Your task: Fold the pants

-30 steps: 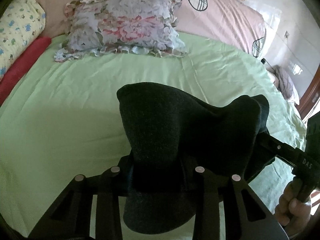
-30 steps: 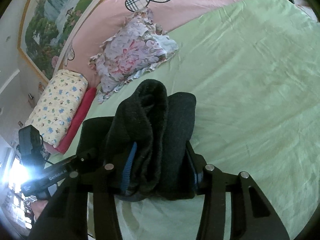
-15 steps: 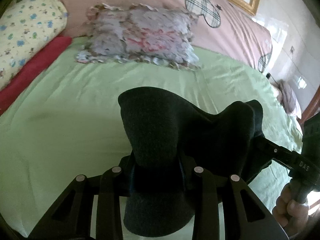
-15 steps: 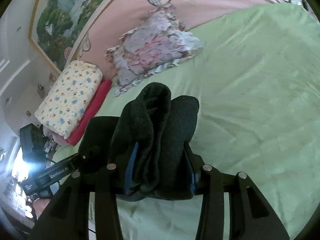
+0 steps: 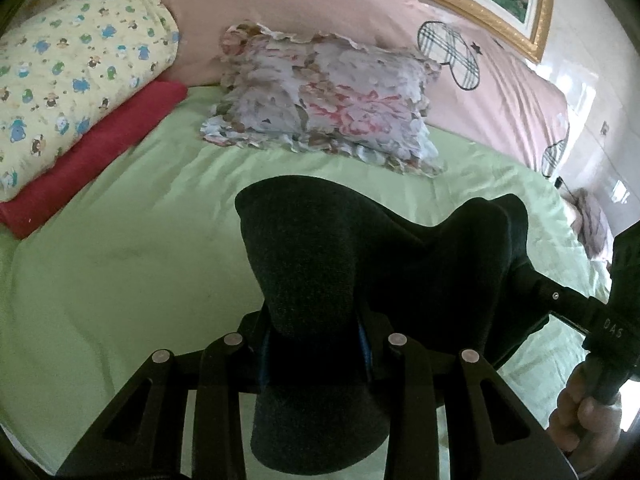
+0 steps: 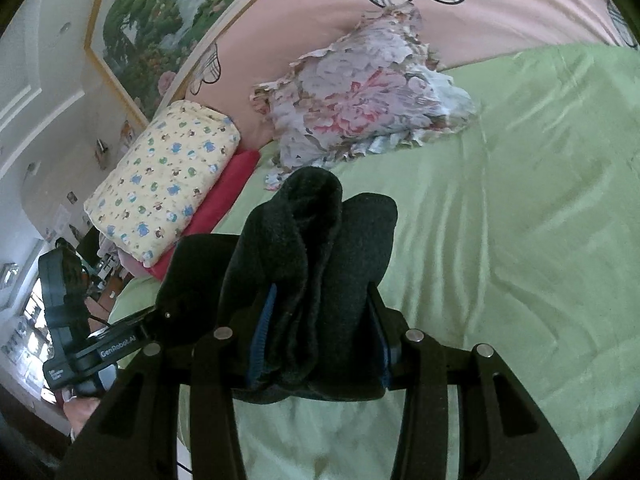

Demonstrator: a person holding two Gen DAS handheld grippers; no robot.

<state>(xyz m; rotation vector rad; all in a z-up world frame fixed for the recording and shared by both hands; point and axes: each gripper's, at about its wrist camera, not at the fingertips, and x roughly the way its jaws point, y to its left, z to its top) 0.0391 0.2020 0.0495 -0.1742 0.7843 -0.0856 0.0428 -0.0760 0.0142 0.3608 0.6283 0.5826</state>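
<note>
Left of the left tool (image 5: pixel 316 344), a yellow printed quilt (image 5: pixel 72 80) is lying rolled on a red blanket (image 5: pixel 92 156) at the far left edge of the bed (image 5: pixel 120 280). Ahead of that tool, a floral pillow (image 5: pixel 328 104) is resting on the green sheet against a pink headboard cover (image 5: pixel 320 8). The left tool is clamping a bunched fold of the dark pants (image 5: pixel 320 256), its two fingers pressing in from either side, and the cloth is bulging up in front of them and drooping below them. From there the pants are stretching rightward, raised off the sheet, to the right tool (image 5: pixel 532 280), which is gripping the other end; the person's right hand (image 5: pixel 584 420) is wrapping its handle at the lower right.

In the right wrist view, the left tool (image 6: pixel 160 316) is showing at the lower left, holding its end of the pants (image 6: pixel 320 264) in front of the quilt (image 6: pixel 168 176) and blanket (image 6: pixel 224 200). The right tool (image 6: pixel 318 340) is squeezing a thick, doubled wad of the cloth between its blue-padded fingers (image 6: pixel 260 336), the folds standing up ahead of it. The pillow (image 6: pixel 360 100) is lying beyond the wad, and to the right of this tool the wrinkled bed (image 6: pixel 520 220) is spreading away.
</note>
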